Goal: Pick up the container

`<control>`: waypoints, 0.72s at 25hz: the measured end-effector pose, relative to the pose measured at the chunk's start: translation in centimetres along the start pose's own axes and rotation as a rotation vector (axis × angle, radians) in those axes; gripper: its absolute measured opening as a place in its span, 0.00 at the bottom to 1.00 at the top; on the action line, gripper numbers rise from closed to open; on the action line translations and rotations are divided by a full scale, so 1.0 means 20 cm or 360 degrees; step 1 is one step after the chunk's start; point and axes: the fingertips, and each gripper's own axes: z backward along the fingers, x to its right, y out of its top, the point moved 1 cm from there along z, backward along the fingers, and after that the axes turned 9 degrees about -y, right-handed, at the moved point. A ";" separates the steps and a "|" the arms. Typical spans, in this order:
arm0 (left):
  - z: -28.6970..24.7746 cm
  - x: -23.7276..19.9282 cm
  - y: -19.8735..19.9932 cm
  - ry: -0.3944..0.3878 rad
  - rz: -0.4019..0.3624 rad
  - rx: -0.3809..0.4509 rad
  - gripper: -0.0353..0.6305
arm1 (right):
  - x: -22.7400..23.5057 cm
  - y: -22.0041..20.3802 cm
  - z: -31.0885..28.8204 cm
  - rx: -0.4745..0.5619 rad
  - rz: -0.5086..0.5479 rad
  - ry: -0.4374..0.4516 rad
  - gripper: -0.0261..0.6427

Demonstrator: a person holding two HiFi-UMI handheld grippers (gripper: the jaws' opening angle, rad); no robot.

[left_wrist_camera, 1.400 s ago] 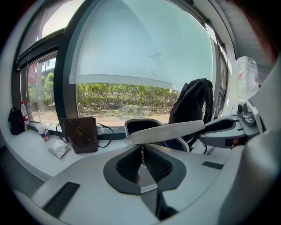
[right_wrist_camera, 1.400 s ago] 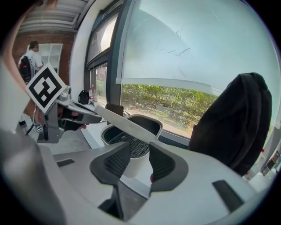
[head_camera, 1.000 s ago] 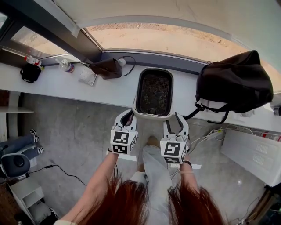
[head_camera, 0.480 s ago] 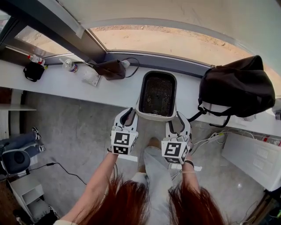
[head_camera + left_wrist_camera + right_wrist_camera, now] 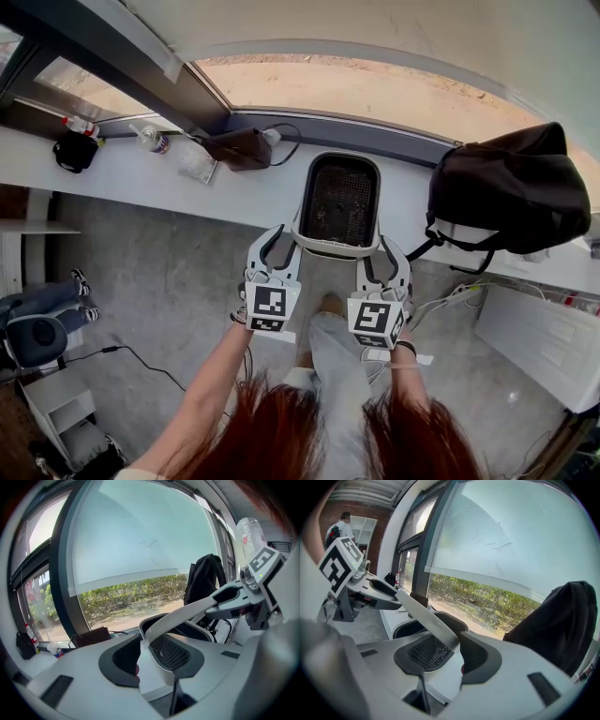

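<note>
The container (image 5: 337, 249) is a white oblong basket with a dark mesh inside, standing on the white window ledge (image 5: 234, 195). Its near end juts over the ledge's edge. My left gripper (image 5: 274, 239) is at the near left corner; its jaws are opening, with the container's wall (image 5: 154, 620) still between them (image 5: 144, 660). My right gripper (image 5: 382, 251) holds the near right corner. There the wall (image 5: 452, 619) fills the gap between the pads (image 5: 457, 656).
A black backpack (image 5: 506, 187) lies on the ledge just right of the container. Left of it are a brown pouch (image 5: 234, 147) with a cable, a plastic bottle (image 5: 150, 141) and a black pouch (image 5: 75, 152). A white box (image 5: 544, 328) stands on the floor at right.
The left gripper's jaws have spread apart at the container's corner. The right gripper keeps its place. The container stays on the ledge.
</note>
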 end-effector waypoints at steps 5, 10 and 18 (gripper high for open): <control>-0.01 -0.02 0.04 0.0023 -0.0112 0.0024 0.27 | 0.02 0.03 -0.03 0.0013 0.0000 -0.0007 0.29; -0.06 0.00 0.08 -0.0022 -0.0165 0.0033 0.27 | 0.03 0.06 -0.05 0.0025 0.0008 -0.0009 0.28; -0.13 -0.01 0.19 -0.0007 -0.0297 0.0053 0.27 | 0.08 0.10 -0.10 0.0044 0.0025 -0.0028 0.24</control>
